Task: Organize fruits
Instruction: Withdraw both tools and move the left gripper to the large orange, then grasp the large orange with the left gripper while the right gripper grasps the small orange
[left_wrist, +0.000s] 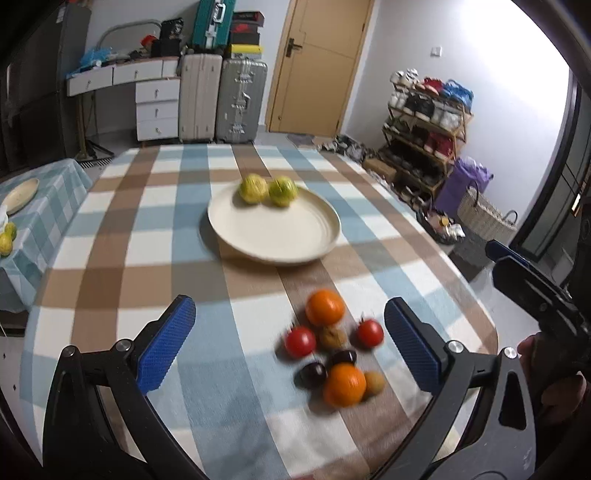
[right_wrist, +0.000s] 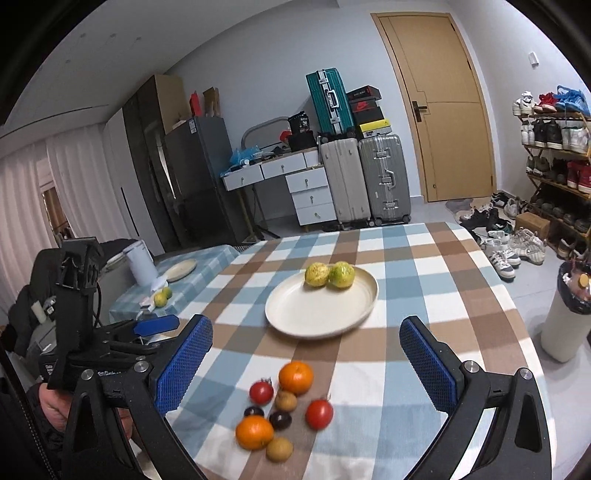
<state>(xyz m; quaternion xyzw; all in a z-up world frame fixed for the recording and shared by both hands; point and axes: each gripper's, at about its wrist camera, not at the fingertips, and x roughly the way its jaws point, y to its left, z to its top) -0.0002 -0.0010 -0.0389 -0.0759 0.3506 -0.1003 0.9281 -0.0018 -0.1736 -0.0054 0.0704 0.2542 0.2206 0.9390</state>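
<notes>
while both tools hovered above the checked tablecloth (right_wrist: 406, 258), the left gripper (left_wrist: 290, 347) and right gripper (right_wrist: 306, 365) each had jaws spread wide, gripping nothing. nearest lay the loose pile: two oranges (right_wrist: 255, 432), two tomatoes (right_wrist: 319, 413), dark plums (right_wrist: 280, 420) and brownish fruits (right_wrist: 279, 449). farther off sat the cream plate (right_wrist: 314, 314), two yellow-green fruits (right_wrist: 317, 274) touching at its far rim.
</notes>
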